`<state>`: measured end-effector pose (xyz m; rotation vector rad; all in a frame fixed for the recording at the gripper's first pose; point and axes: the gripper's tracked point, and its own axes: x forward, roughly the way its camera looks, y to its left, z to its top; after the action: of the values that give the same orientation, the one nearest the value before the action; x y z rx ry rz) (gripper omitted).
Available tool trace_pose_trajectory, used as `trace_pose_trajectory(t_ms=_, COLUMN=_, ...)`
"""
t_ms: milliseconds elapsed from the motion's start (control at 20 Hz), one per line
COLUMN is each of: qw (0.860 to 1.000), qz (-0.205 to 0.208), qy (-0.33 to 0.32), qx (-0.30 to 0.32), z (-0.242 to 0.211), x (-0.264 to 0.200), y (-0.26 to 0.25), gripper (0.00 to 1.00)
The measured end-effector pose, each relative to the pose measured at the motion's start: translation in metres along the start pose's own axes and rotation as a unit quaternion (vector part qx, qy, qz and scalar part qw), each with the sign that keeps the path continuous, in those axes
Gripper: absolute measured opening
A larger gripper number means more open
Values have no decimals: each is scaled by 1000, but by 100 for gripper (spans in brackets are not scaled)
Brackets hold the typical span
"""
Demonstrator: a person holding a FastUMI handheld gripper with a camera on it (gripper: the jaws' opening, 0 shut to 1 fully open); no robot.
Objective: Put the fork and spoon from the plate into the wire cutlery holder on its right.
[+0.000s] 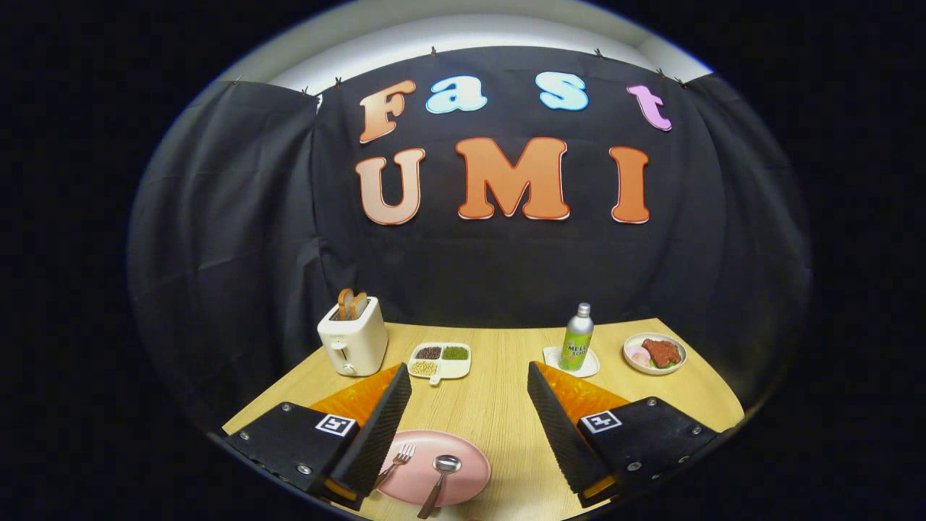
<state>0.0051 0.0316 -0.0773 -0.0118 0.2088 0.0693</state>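
My fingers (469, 412) spread wide, empty, poised above tabletop (499, 412) to pick. Fork (396, 463) and spoon (438, 481) lie side by side on pink plate (463, 456), between them, nearer left finger.

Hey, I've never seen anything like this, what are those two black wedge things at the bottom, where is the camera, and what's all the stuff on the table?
The two black wedges are the fingers of a hand-held gripper that a person carries; no robot arm is involved. The camera rides on the gripper and looks forward along those fingers, so you see what the tool sees. The fingers stand wide apart and hold nothing.

Between them, close in, lies a pink plate with a fork and a spoon on it. Beyond the fingers on the wooden table stand a toaster with bread in it, a divided white dish of beans or grains, a green bottle on a coaster, and a small plate of food.
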Motion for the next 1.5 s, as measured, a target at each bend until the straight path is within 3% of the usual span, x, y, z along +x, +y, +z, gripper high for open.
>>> trace_pose_trajectory(t_ms=350, qw=993, qz=12, qy=120, qx=-14, z=-88, x=14, y=14, gripper=97)
trace_pose_trajectory(t_ms=700, qw=964, qz=20, qy=263, qx=-15, z=-178, x=11, y=25, gripper=96)
trace_pose_trajectory(t_ms=1200, qw=929, qz=23, qy=366, qx=-44, z=-238, x=13, y=42, gripper=69)
trace_pose_trajectory(t_ms=1500, qw=904, qz=0, qy=427, qx=-35, z=-265, x=6, y=44, gripper=37)
